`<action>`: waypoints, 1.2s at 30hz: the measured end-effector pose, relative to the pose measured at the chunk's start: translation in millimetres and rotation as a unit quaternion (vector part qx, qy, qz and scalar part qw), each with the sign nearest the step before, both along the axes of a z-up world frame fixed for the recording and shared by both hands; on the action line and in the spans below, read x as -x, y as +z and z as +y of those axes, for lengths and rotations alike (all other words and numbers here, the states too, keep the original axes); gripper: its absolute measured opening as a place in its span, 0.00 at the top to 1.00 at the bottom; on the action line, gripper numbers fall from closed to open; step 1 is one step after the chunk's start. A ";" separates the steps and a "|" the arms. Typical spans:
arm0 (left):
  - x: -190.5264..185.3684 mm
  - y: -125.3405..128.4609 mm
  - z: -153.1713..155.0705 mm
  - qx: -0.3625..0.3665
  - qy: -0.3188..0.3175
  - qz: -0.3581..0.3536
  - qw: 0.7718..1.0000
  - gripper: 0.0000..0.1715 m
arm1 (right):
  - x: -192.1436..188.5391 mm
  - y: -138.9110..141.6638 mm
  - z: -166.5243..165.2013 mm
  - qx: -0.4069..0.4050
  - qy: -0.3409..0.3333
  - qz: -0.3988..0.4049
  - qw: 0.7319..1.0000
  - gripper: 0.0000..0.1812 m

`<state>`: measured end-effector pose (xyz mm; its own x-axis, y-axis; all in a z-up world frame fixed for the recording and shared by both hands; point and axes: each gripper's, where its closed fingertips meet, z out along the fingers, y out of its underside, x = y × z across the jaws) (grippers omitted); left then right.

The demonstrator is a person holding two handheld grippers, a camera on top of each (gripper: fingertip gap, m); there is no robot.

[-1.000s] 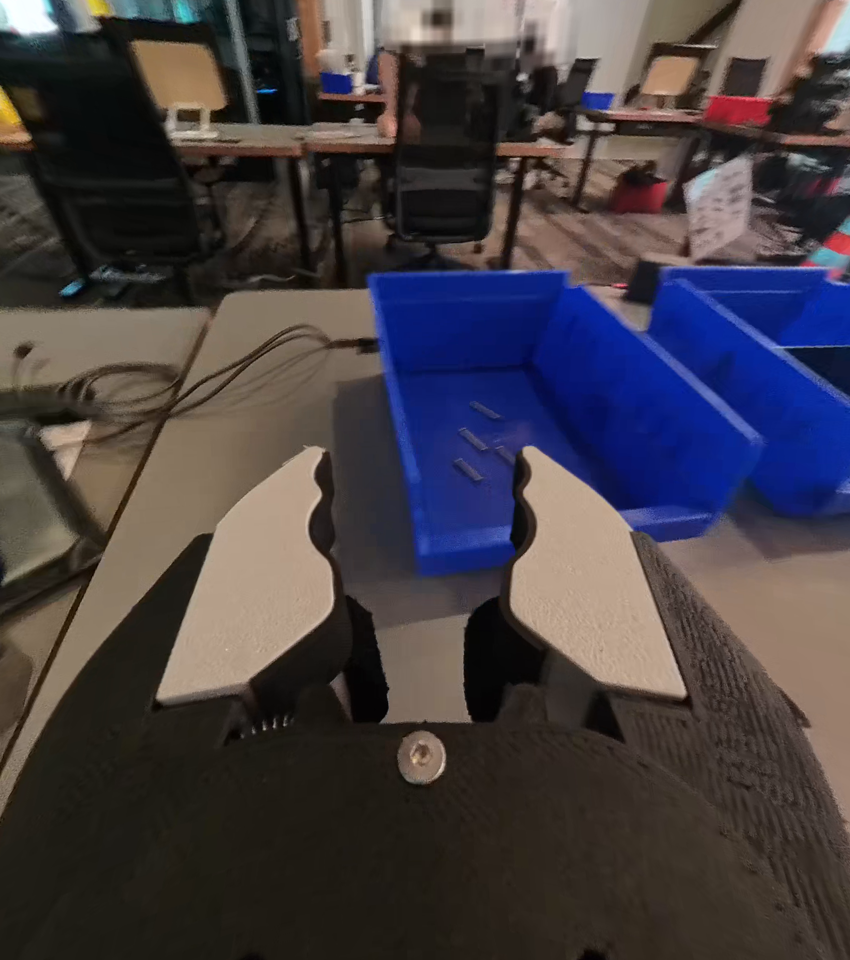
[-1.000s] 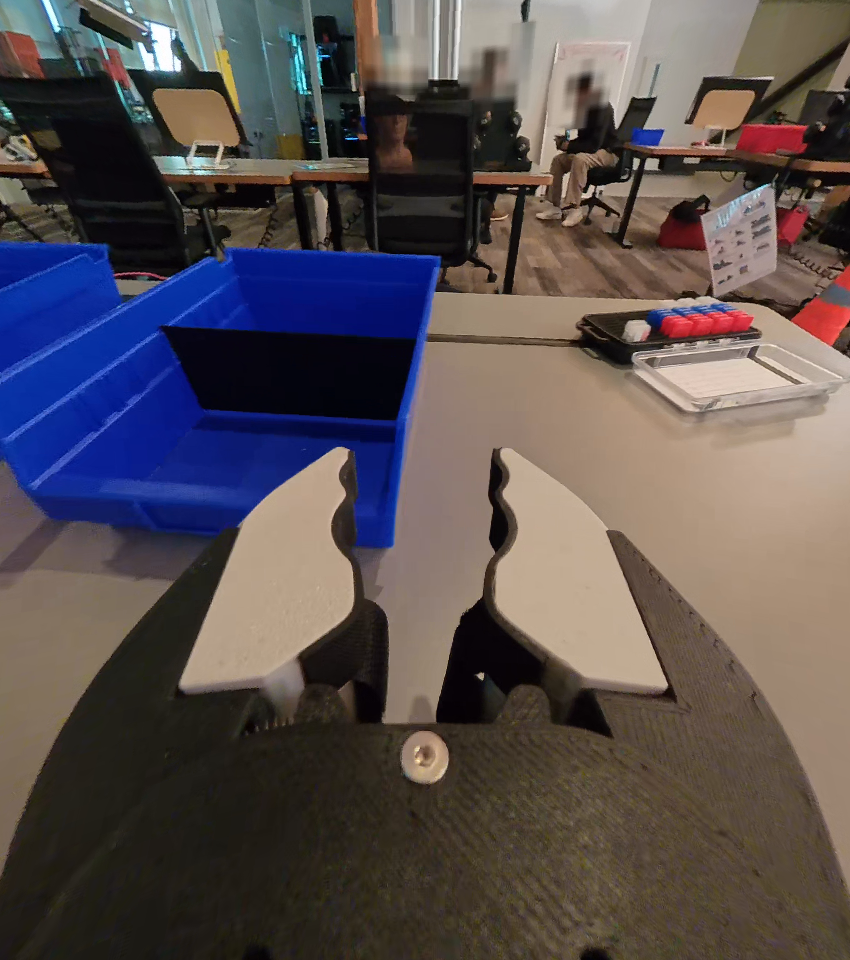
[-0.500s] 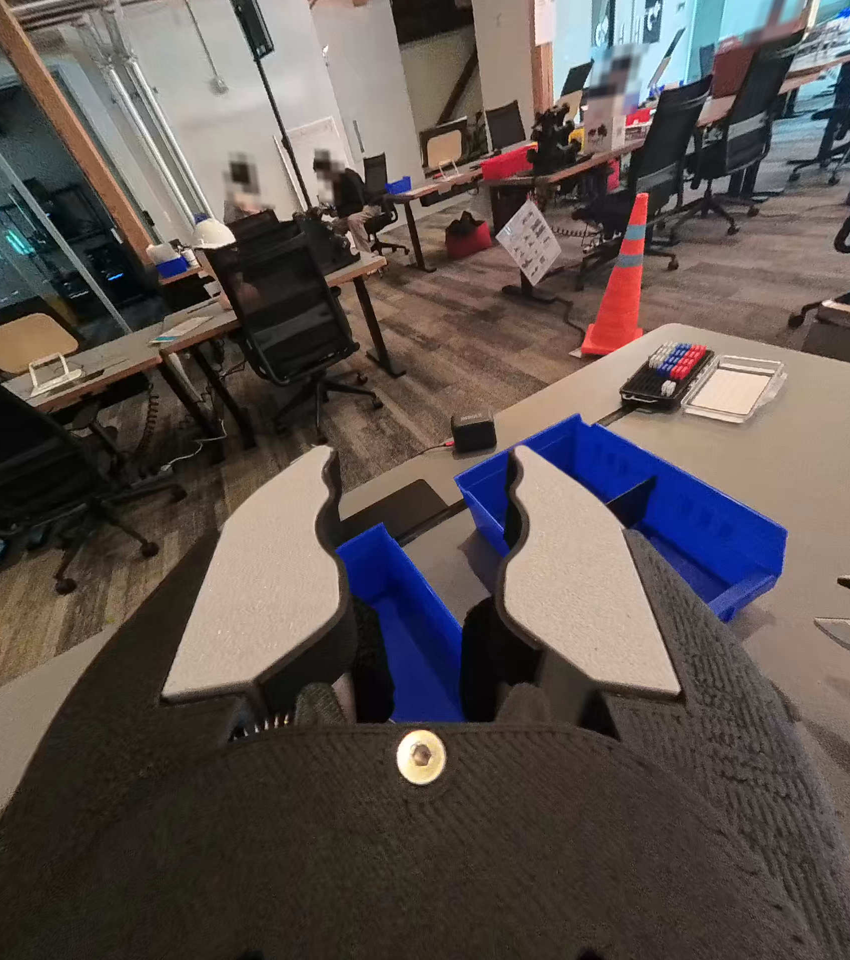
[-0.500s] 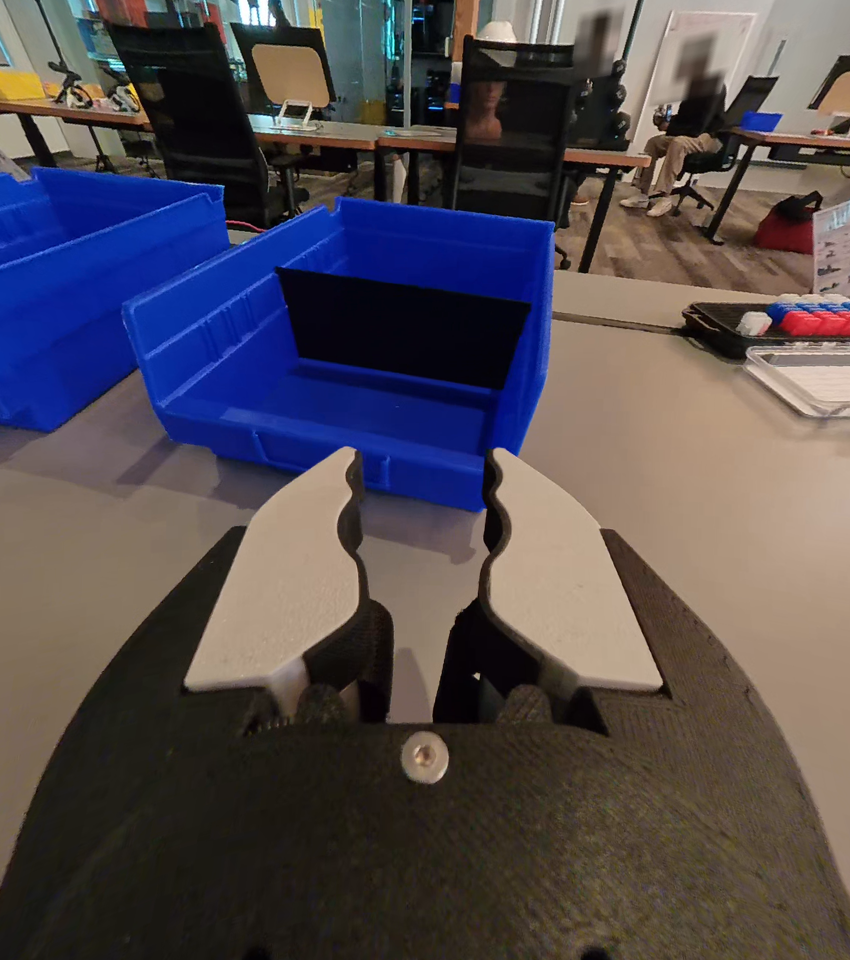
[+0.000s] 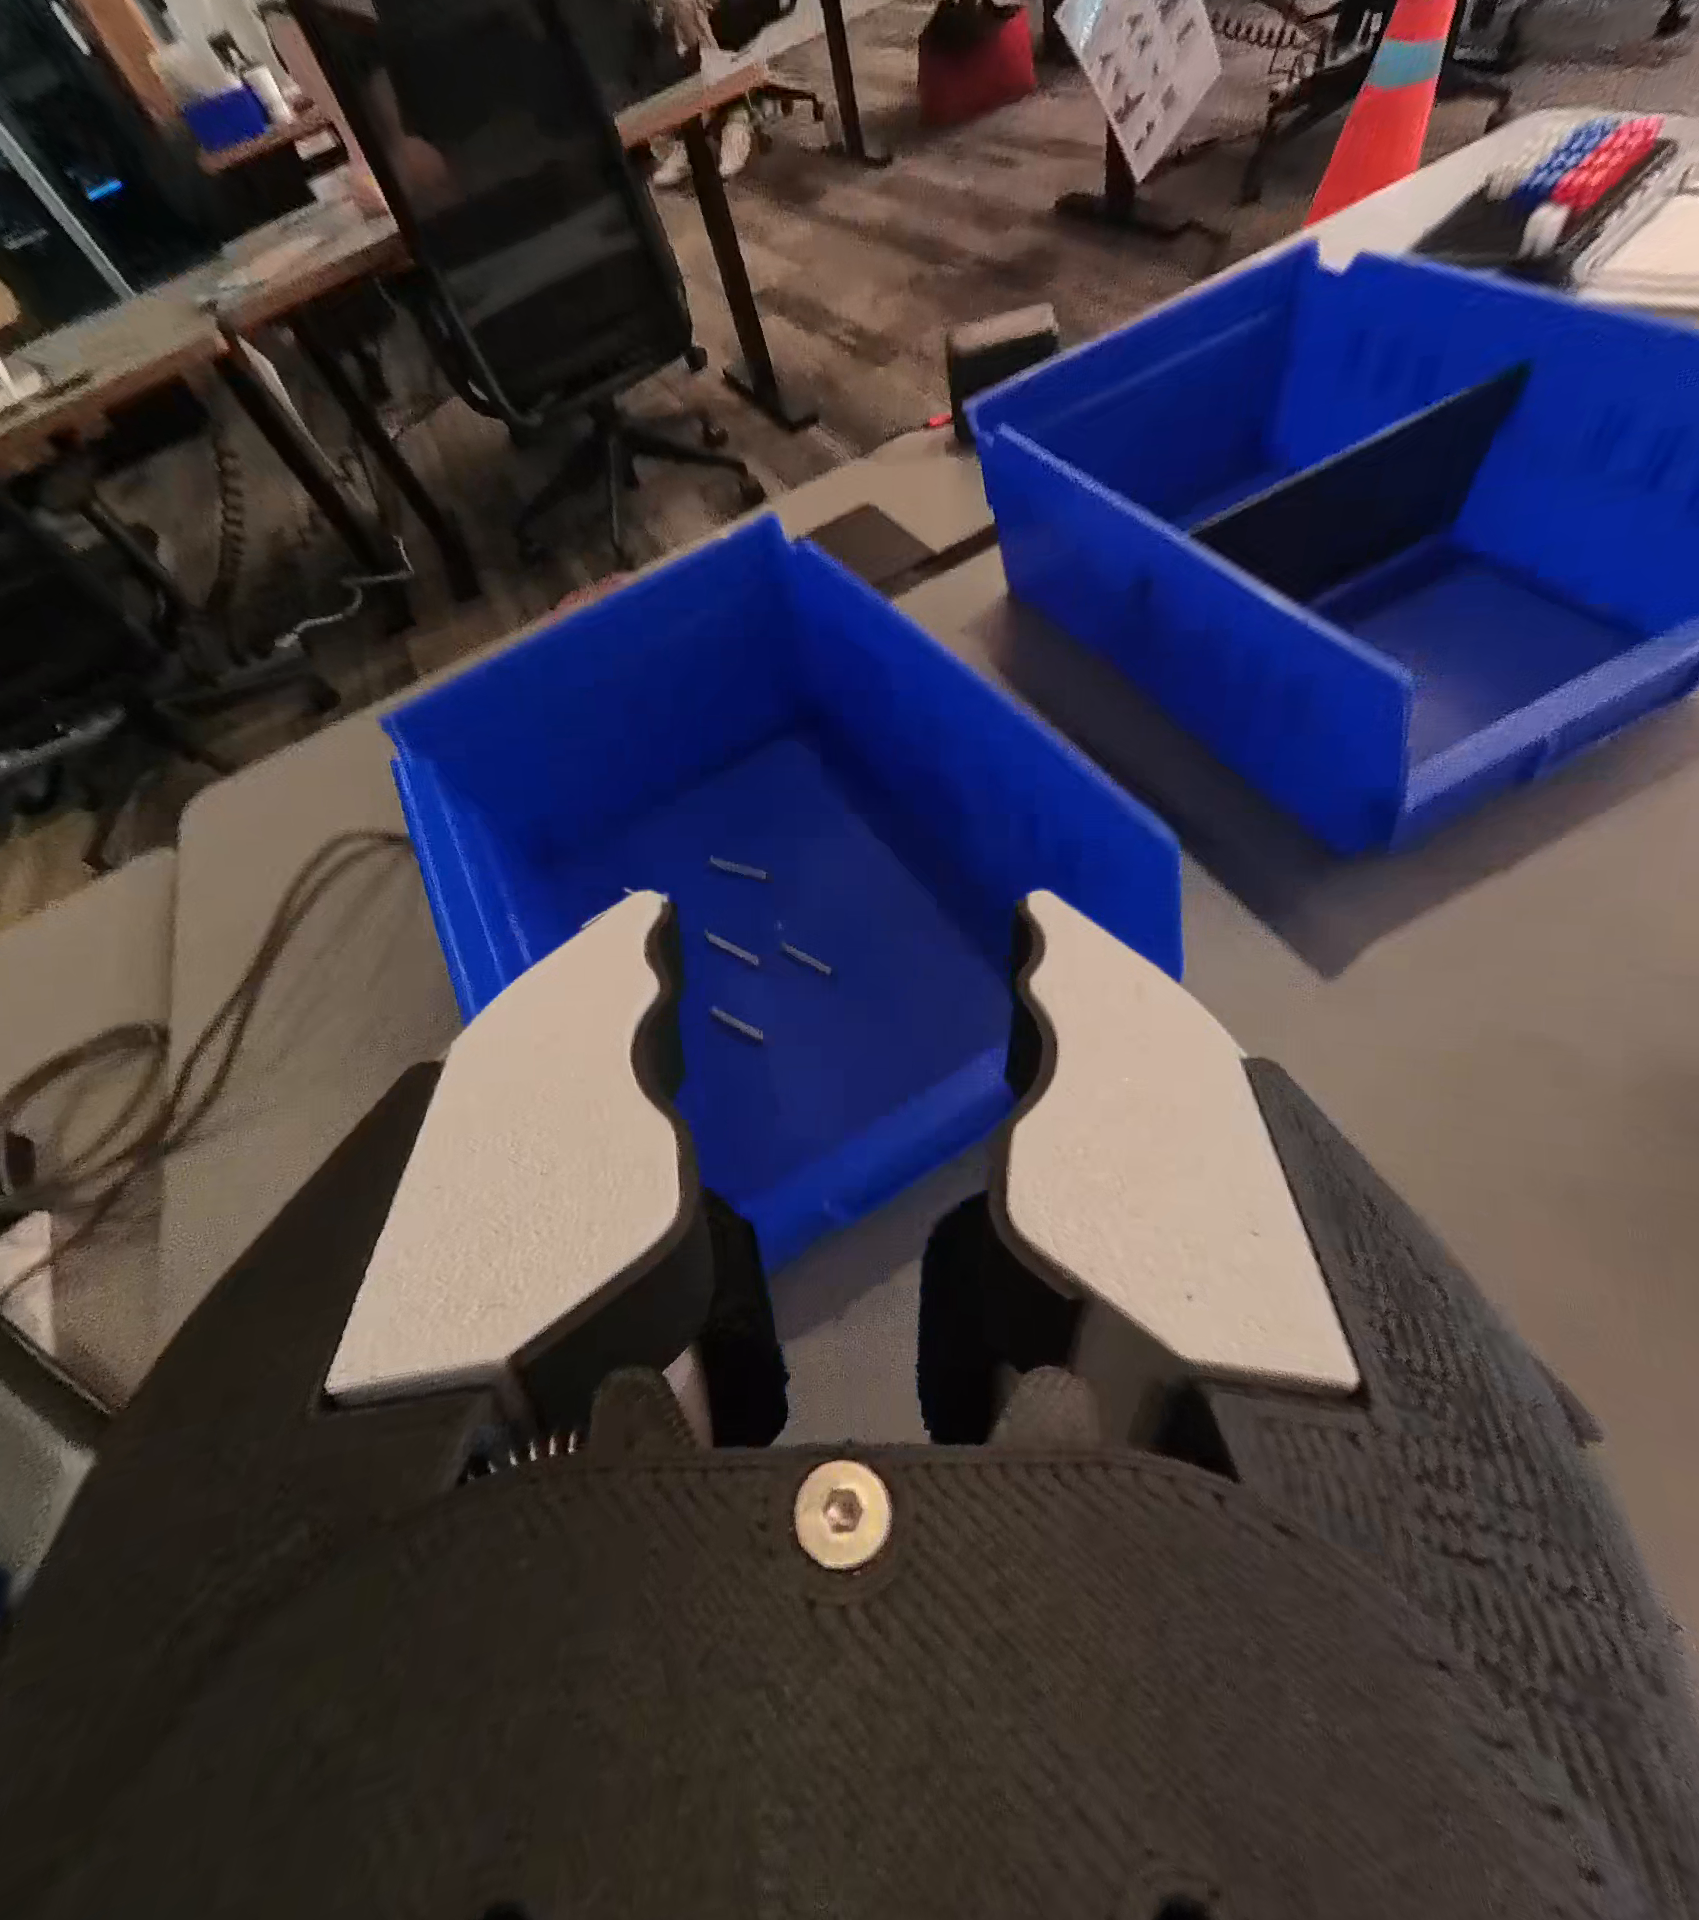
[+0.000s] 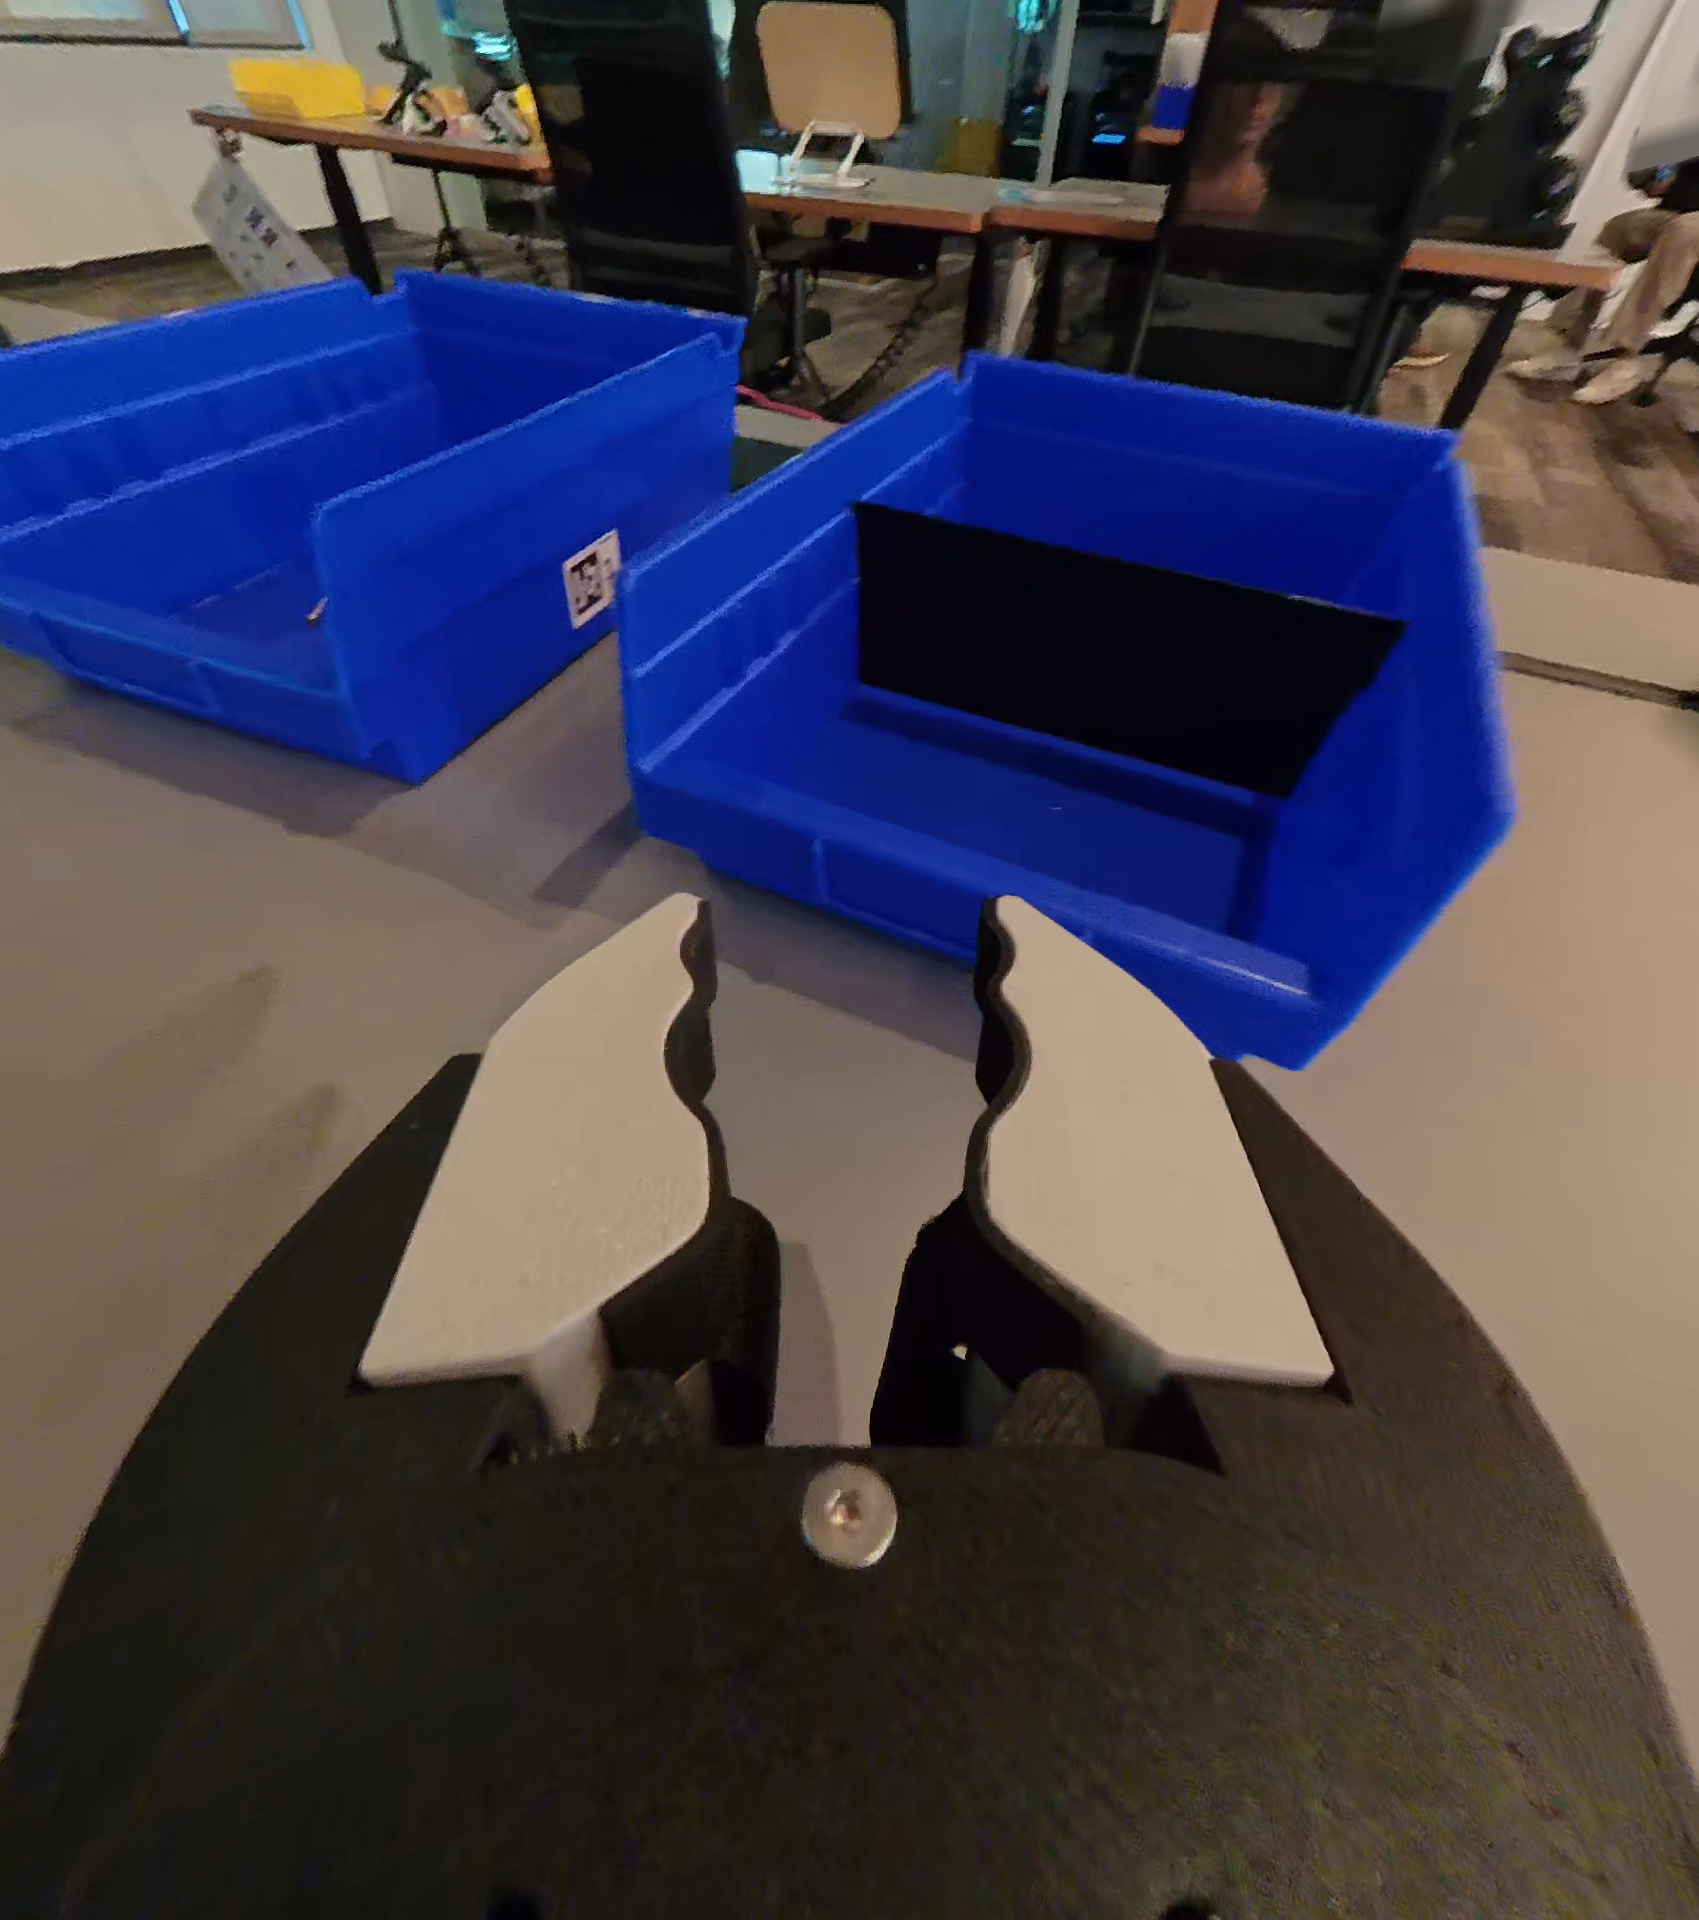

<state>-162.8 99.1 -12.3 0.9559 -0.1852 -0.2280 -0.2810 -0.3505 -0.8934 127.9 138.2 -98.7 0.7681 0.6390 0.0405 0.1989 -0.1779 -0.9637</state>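
So, going left to right across the grey surface [image 5: 1447, 1039]: off at the far left edge there's a loose bundle of dark cables [image 5: 149, 1039], doing nothing.

Next is the left gripper [image 5: 840, 914]. Its jaws are spread apart with nothing between them, and it hangs over the near lip of the first blue bin [image 5: 1084, 831], looking down into it. On that bin's floor lie a handful of thin metal pins [image 5: 736, 948]. They sit just ahead of the jaws and a bit toward the left finger, scattered but mostly parallel, with their long axes running roughly crosswise to the way the gripper points, tilted a little. This gripper is clearly the closer of the two to them.

Further right is the second blue bin [image 6: 1396, 727], with a black divider [image 6: 1115, 644] standing upright across it. The front compartment looks bare as far as I can tell.

The right gripper [image 6: 845, 914] hovers above open surface just short of that bin's front wall. Jaws parted too, holding nothing. From its camera the pin bin is well off to the left, and only one pin's end [image 6: 315, 613] peeks out.

Past that, a black tray of red and blue blocks [image 5: 1593, 156] sits at the far right.
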 end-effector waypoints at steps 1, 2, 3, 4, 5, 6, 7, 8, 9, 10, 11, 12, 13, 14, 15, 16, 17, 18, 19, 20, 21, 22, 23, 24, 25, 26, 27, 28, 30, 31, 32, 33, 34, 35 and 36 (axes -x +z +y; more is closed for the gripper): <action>4.6 -10.8 -4.3 0.008 0.001 -0.001 1.000 0.65 | 6.8 -1.7 -3.9 0.005 0.009 -0.002 1.000 0.73; 8.7 -21.4 -8.4 0.018 0.002 -0.001 1.000 0.65 | 14.5 -2.7 -8.8 0.011 0.020 -0.001 1.000 0.72; 12.2 -30.5 -12.2 0.025 0.001 -0.001 1.000 0.64 | 23.4 -3.1 -14.5 0.017 0.034 0.000 0.999 0.71; 14.8 -38.7 -15.3 0.031 -0.003 -0.001 1.000 0.63 | 31.9 -3.2 -20.0 0.021 0.048 -0.003 0.999 0.69; 18.4 -46.6 -17.9 0.040 -0.005 0.002 0.999 0.63 | 39.3 -2.0 -24.3 0.022 0.059 -0.005 0.998 0.67; 22.1 -52.8 -18.9 0.048 -0.006 0.005 0.999 0.61 | 47.0 -0.9 -28.7 0.026 0.073 -0.002 0.997 0.66; 24.5 -57.5 -18.1 0.055 -0.010 0.010 0.998 0.60 | 55.5 -1.2 -33.0 0.033 0.090 0.002 0.995 0.64; 26.5 -62.4 -16.8 0.071 -0.017 0.019 0.997 0.59 | 63.3 -3.1 -36.5 0.043 0.105 0.005 0.994 0.62; 27.8 -67.1 -15.6 0.090 -0.028 0.035 0.995 0.60 | 70.2 -5.0 -39.2 0.051 0.118 0.011 0.992 0.61; 28.6 -70.8 -14.0 0.110 -0.042 0.050 0.992 0.61 | 76.9 -6.5 -41.8 0.060 0.133 0.020 0.989 0.61; 22.3 -73.1 -12.7 0.130 -0.083 0.061 0.986 0.66 | 84.4 -8.0 -45.7 0.071 0.153 0.030 0.985 0.62; 16.4 -73.4 -11.4 0.148 -0.125 0.077 0.978 0.69 | 91.8 -10.2 -49.8 0.083 0.175 0.036 0.980 0.62; 14.8 -70.9 -8.7 0.159 -0.157 0.101 0.969 0.69 | 98.6 -11.0 -54.0 0.090 0.197 0.042 0.975 0.63; 15.3 -67.9 -5.9 0.168 -0.191 0.139 0.957 0.69 | 103.8 -10.6 -56.6 0.086 0.213 0.045 0.972 0.63; 21.4 -63.5 -0.6 0.171 -0.208 0.185 0.945 0.69 | 106.6 -9.7 -56.8 0.074 0.222 0.042 0.971 0.64; 30.0 -59.5 5.5 0.179 -0.213 0.222 0.934 0.69 | 108.2 -9.3 -56.6 0.064 0.228 0.036 0.971 0.64; 39.6 -57.7 11.1 0.199 -0.210 0.243 0.926 0.69 | 109.3 -9.4 -56.7 0.063 0.233 0.033 0.970 0.65; 51.5 -57.0 16.8 0.228 -0.191 0.253 0.921 0.70 | 109.3 -9.3 -55.2 0.064 0.229 0.030 0.971 0.66; 57.7 -58.3 19.7 0.263 -0.184 0.251 0.913 0.71 | 109.2 -8.5 -53.6 0.058 0.225 0.028 0.972 0.66; 57.9 -60.1 21.4 0.287 -0.193 0.244 0.906 0.72 | 108.8 -6.8 -52.2 0.049 0.222 0.026 0.974 0.66; 55.5 -61.3 23.7 0.302 -0.205 0.241 0.899 0.74 | 108.8 -4.6 -51.2 0.040 0.220 0.025 0.974 0.66; 54.3 -62.2 27.2 0.307 -0.213 0.248 0.894 0.74 | 108.8 -2.9 -50.9 0.037 0.222 0.022 0.974 0.67; 54.9 -63.2 30.6 0.312 -0.213 0.260 0.889 0.74 | 107.5 -0.9 -49.4 0.034 0.221 0.018 0.975 0.67; 55.4 -65.7 32.1 0.322 -0.212 0.267 0.883 0.75 | 104.8 2.1 -47.0 0.030 0.216 0.018 0.976 0.67; 56.3 -68.6 33.0 0.334 -0.204 0.265 0.881 0.76 | 101.3 5.3 -45.4 0.028 0.213 0.024 0.976 0.67; 57.1 -71.8 34.1 0.348 -0.190 0.251 0.883 0.78 | 96.8 7.2 -43.5 0.029 0.206 0.029 0.978 0.68; 57.4 -75.2 35.7 0.366 -0.170 0.222 0.887 0.80 | 92.1 7.3 -41.1 0.032 0.197 0.031 0.979 0.68; 57.0 -79.2 37.3 0.391 -0.144 0.180 0.891 0.82 | 87.7 6.6 -38.7 0.036 0.189 0.033 0.981 0.68; 50.8 -89.9 37.0 0.463 -0.096 0.088 0.877 0.82 | 82.0 5.6 -35.1 0.046 0.175 0.042 0.983 0.69; 47.0 -95.1 38.9 0.493 -0.074 0.058 0.865 0.82 | 80.2 5.4 -33.3 0.050 0.170 0.045 0.983 0.69; 44.9 -100.2 44.1 0.510 -0.051 0.042 0.858 0.81 | 79.2 5.9 -31.7 0.054 0.165 0.050 0.984 0.69; 42.4 -105.2 50.3 0.521 -0.032 0.027 0.853 0.81 | 79.2 6.8 -31.4 0.057 0.167 0.054 0.983 0.69; 39.0 -110.6 55.0 0.535 -0.014 0.012 0.845 0.80 | 79.1 7.2 -31.0 0.060 0.168 0.055 0.982 0.70; 37.7 -115.4 58.1 0.550 0.007 0.004 0.835 0.80 | 78.5 8.0 -30.1 0.060 0.167 0.055 0.983 0.70; 36.7 -119.6 59.7 0.563 0.025 0.001 0.826 0.80 | 78.1 10.5 -29.8 0.057 0.168 0.059 0.982 0.70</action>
